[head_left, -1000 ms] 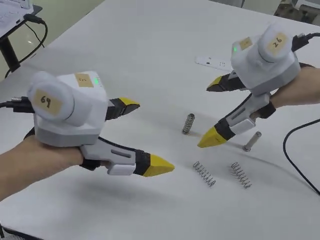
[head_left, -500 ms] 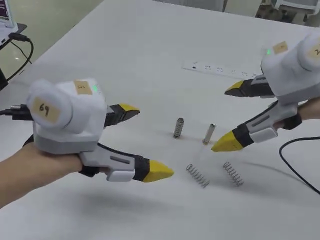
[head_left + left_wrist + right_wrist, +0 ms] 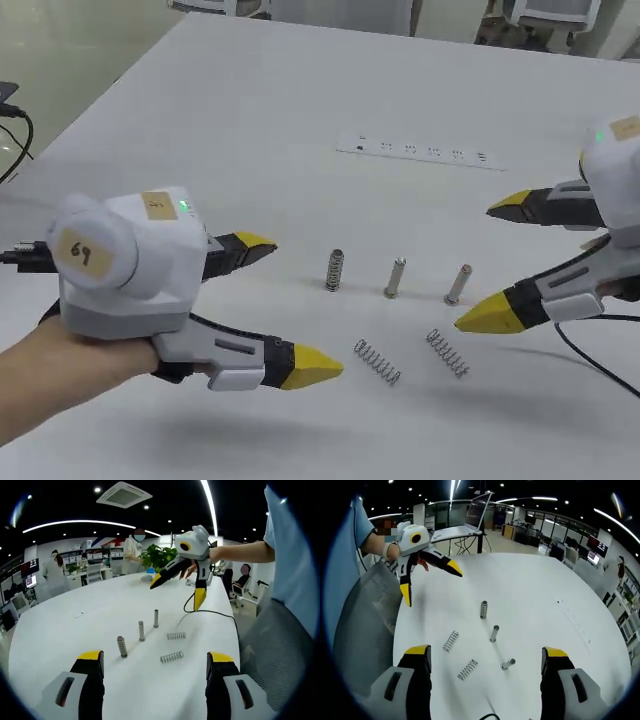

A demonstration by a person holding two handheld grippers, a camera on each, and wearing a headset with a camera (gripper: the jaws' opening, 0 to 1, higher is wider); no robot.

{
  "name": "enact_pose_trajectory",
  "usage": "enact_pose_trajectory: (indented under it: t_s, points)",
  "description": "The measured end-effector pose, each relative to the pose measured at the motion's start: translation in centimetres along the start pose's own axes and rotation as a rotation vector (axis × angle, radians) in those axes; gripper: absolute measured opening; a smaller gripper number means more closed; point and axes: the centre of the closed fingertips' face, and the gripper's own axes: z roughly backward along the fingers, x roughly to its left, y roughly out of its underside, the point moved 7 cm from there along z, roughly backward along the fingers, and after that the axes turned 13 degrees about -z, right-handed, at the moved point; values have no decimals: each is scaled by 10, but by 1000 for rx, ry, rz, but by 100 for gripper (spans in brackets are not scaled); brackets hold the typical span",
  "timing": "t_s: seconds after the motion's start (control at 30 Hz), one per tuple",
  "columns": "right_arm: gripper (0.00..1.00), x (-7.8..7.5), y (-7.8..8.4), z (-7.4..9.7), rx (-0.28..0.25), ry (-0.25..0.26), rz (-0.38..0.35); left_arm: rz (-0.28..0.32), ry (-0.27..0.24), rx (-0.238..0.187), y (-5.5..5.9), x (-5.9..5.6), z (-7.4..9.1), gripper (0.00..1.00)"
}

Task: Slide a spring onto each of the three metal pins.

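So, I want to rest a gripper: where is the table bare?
Bare: the table stretch between the power strip and the row of pins. Crowded: the pins and two loose springs, between left gripper and right gripper.

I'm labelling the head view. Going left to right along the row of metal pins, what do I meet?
pin with a spring on it → bare metal pin → second bare metal pin

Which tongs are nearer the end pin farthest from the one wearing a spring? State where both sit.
Right. The right tongs hover beside the end pin; the left tongs hang beyond the spring-fitted pin, across the row.
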Motion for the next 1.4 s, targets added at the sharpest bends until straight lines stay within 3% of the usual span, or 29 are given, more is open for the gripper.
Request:
enact_pose_trajectory:
  t_s: [0.53, 1.03, 1.4]
  points:
    - [89, 7, 30, 34, -55, 73, -103, -41, 62, 10, -4, -3, -12, 80]
    - [88, 14, 42, 48, -71, 104, -141, -82, 118, 31, -2, -4, -23, 77]
    - [87, 19, 49, 52, -86, 110, -162, -153, 223, 60, 0, -9, -40, 70]
